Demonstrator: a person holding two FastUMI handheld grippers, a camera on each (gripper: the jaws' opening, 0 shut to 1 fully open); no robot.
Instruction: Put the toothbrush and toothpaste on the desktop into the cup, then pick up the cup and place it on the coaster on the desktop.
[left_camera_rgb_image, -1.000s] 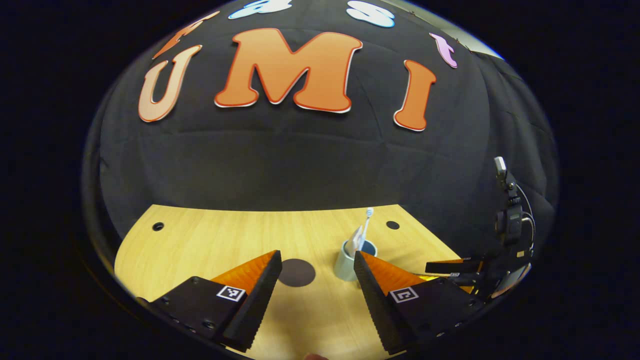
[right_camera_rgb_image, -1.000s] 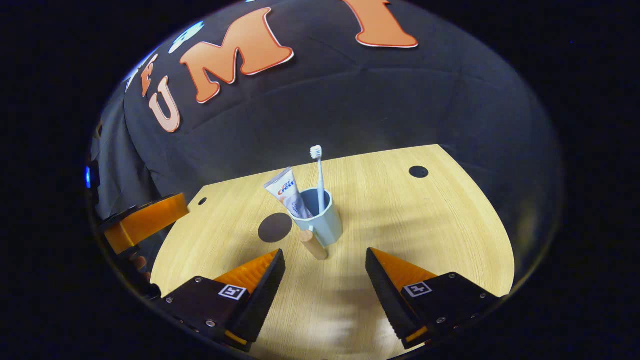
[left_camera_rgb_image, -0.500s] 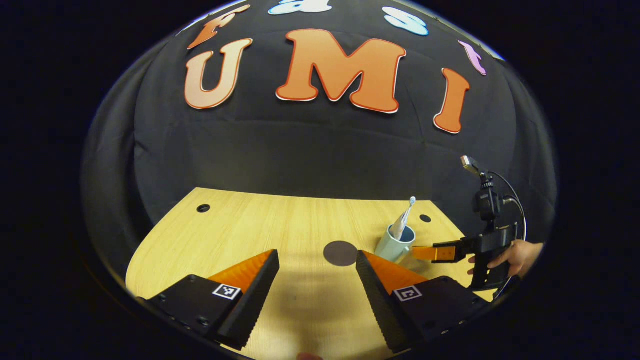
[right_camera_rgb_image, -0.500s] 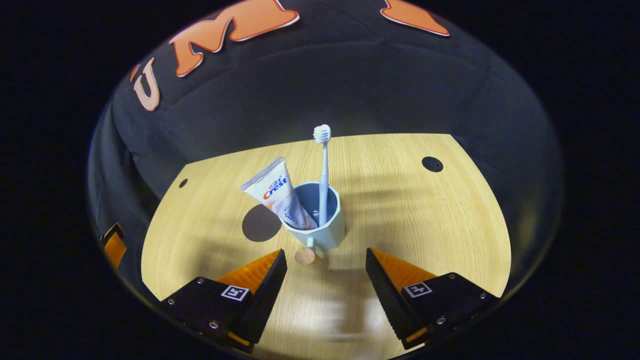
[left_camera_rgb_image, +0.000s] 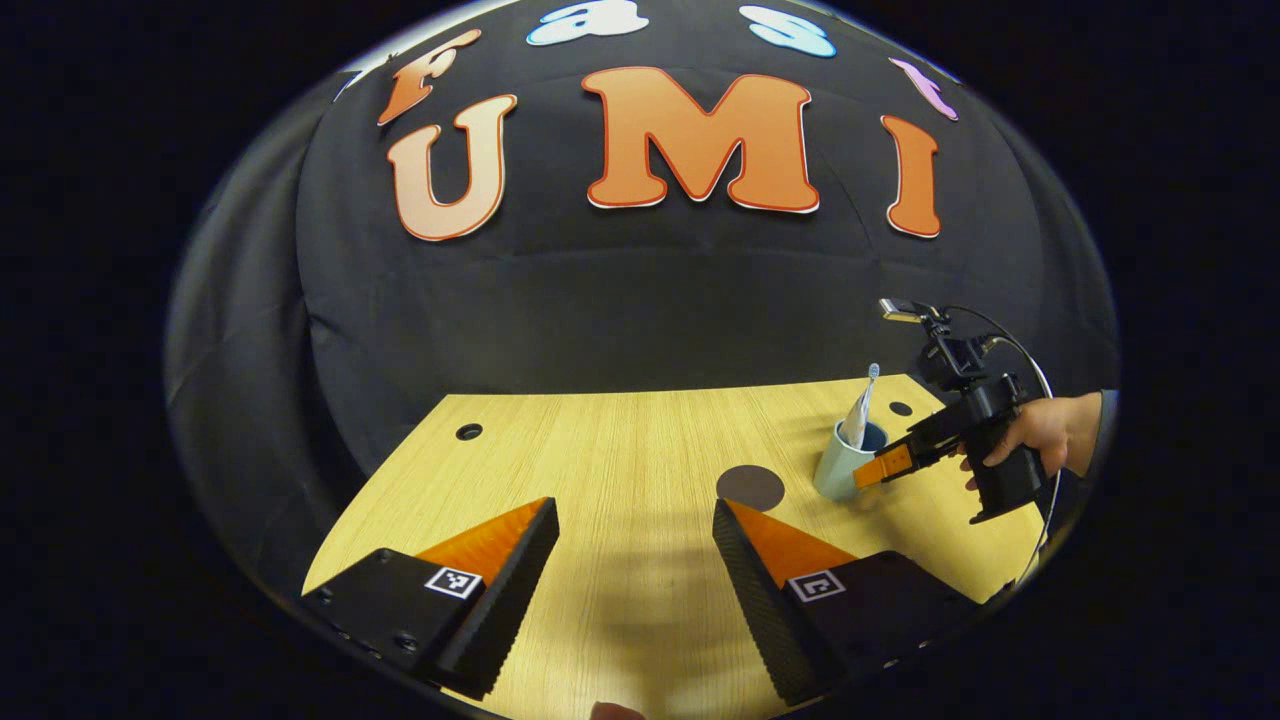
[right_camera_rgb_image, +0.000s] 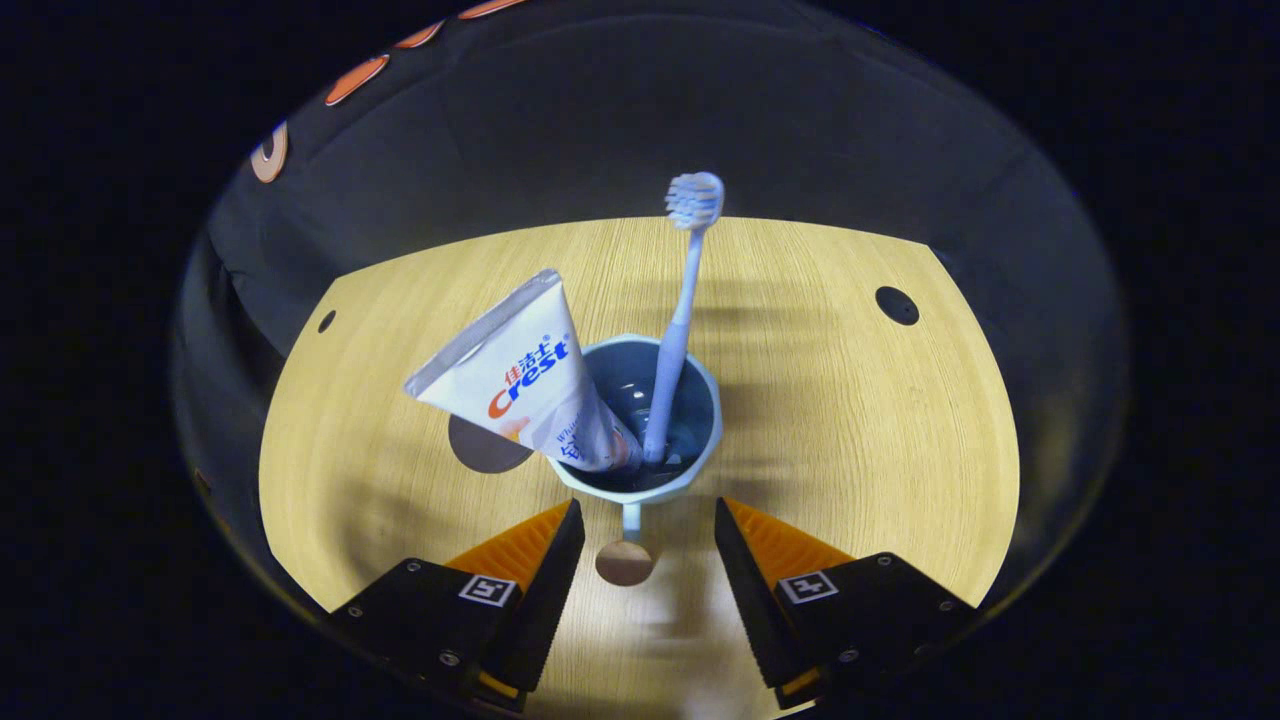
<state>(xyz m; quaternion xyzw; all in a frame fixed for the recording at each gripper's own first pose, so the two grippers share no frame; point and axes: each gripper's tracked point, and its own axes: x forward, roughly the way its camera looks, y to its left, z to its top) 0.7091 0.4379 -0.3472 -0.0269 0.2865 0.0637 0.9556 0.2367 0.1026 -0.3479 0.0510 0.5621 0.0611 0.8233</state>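
A pale blue cup (right_camera_rgb_image: 640, 485) stands upright on the wooden desktop (right_camera_rgb_image: 850, 420), holding a white toothpaste tube (right_camera_rgb_image: 520, 375) that leans left and a pale toothbrush (right_camera_rgb_image: 675, 320) with its bristles up. The cup's handle, ending in a round wooden knob (right_camera_rgb_image: 624, 562), points at my right gripper (right_camera_rgb_image: 645, 520), which is open with the handle between its fingers, not touching. A dark round coaster (right_camera_rgb_image: 480, 450) lies just left of the cup. In the left gripper view, my left gripper (left_camera_rgb_image: 635, 515) hangs open over bare desktop; the cup (left_camera_rgb_image: 838, 468), the coaster (left_camera_rgb_image: 750, 487) and the right gripper (left_camera_rgb_image: 885, 465) sit far right.
A person's hand (left_camera_rgb_image: 1030, 435) holds the right gripper's handle at the desk's right edge. Round cable holes (right_camera_rgb_image: 897, 305) (left_camera_rgb_image: 468, 432) are set in the desktop's far corners. The black cloth wall stands close behind the desk.
My right gripper has moved forward and down until the cup's handle lies between its fingers. My left gripper has swung away to the left, so the cup now sits farther off.
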